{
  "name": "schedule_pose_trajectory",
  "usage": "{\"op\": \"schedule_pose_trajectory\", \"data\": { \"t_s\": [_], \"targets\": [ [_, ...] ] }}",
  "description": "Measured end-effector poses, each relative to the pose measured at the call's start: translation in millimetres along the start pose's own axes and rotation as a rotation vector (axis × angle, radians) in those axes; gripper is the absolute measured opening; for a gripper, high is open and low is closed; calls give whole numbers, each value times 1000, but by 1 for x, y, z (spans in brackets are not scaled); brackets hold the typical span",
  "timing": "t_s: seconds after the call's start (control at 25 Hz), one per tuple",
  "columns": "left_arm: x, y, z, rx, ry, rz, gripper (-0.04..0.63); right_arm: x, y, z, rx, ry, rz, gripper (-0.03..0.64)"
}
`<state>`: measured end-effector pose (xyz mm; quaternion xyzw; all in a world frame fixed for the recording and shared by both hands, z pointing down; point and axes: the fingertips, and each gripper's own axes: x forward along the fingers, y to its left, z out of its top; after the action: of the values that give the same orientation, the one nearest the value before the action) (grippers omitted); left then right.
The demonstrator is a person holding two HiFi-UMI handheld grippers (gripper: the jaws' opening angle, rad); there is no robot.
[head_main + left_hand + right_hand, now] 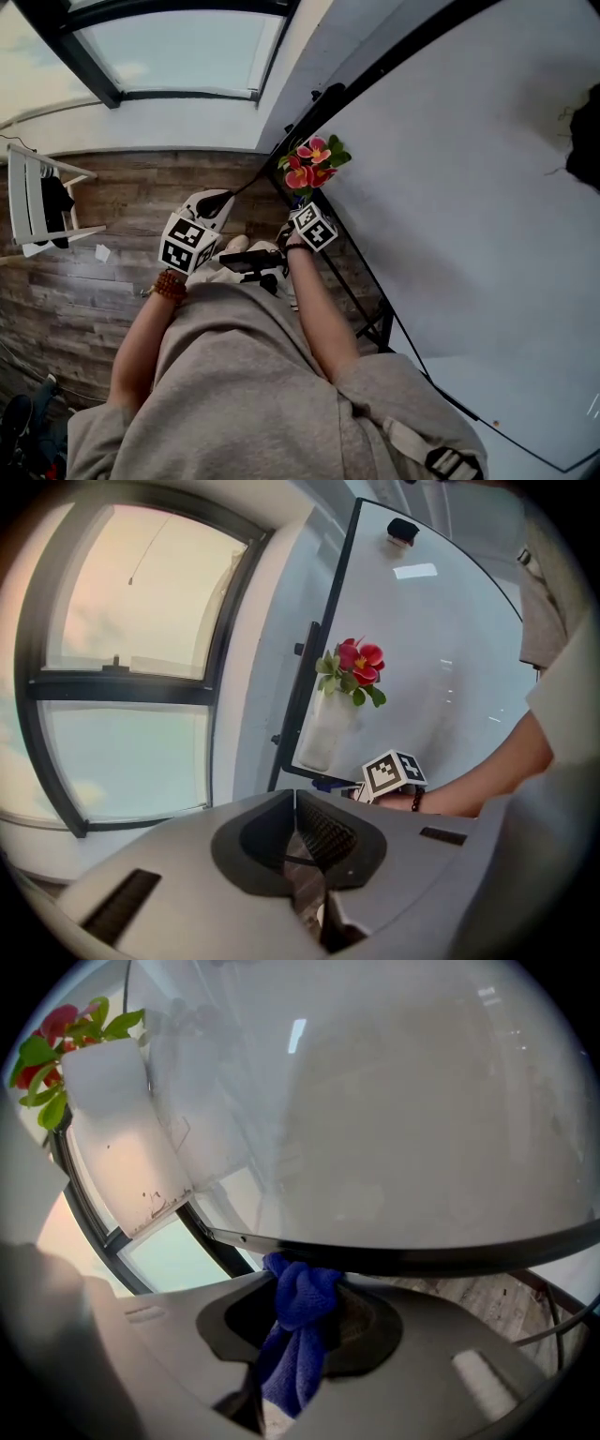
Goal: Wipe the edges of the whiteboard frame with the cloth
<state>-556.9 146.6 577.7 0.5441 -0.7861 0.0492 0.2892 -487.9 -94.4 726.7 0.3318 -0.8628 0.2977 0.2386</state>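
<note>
At the far left of the head view a white chair (37, 202) stands on the wooden floor (103, 300), under a large window (178, 47). The person, in a grey top, reaches both arms forward, with a bead bracelet (170, 284) on the left wrist.

The left hand-held gripper (217, 200) is held out over the floor, well apart from the board. In its own view its jaws are clenched together at the tips with nothing between them.

Just to its right, the right hand-held gripper (302, 1335) is up against the lower edge of the whiteboard (394, 1101). Its jaws are clamped on the blue cloth (302, 1293). The bunched top of the cloth presses against the black frame (422, 1255), and the rest hangs down between the jaws.

Near this gripper, red and pink flowers (314, 164) with green leaves sit in a white holder (328, 728) fixed to the board close to its left frame edge. The white board surface fills the right side of the head view, with the frame running along its edge.
</note>
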Motion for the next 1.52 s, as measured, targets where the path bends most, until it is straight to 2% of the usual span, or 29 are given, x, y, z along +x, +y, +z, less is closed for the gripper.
{"op": "schedule_pose_trajectory", "data": {
  "t_s": [0.2,0.36,0.48,0.56,0.64,0.76,0.88,1.04,1.2,1.52],
  "targets": [
    [-14,15,0,-23,-16,38,15,8,22,1,20,17,10,129],
    [-20,21,-1,-28,-24,55,15,7,46,12,6,-5,83,129],
    [-24,23,-4,-34,-22,57,15,14,44,1,-3,28,132,129],
    [-23,20,-5,-30,-18,46,15,15,51,-3,-16,34,206,129],
    [-21,16,-5,-24,-15,32,15,9,66,-5,-37,30,320,129],
    [-17,8,-4,-17,-15,3,15,-9,96,-18,-163,65,512,129],
    [-10,-7,-2,-9,-20,-38,15,-29,107,-34,-255,134,615,130],
    [1,-29,2,4,-24,-93,15,-49,95,-37,-277,157,635,132],
    [14,-60,4,43,-5,-163,15,-77,72,-37,-356,150,636,132],
    [43,-172,-15,180,77,-351,15,-164,-6,-11,-423,-47,505,132]
  ]
}}
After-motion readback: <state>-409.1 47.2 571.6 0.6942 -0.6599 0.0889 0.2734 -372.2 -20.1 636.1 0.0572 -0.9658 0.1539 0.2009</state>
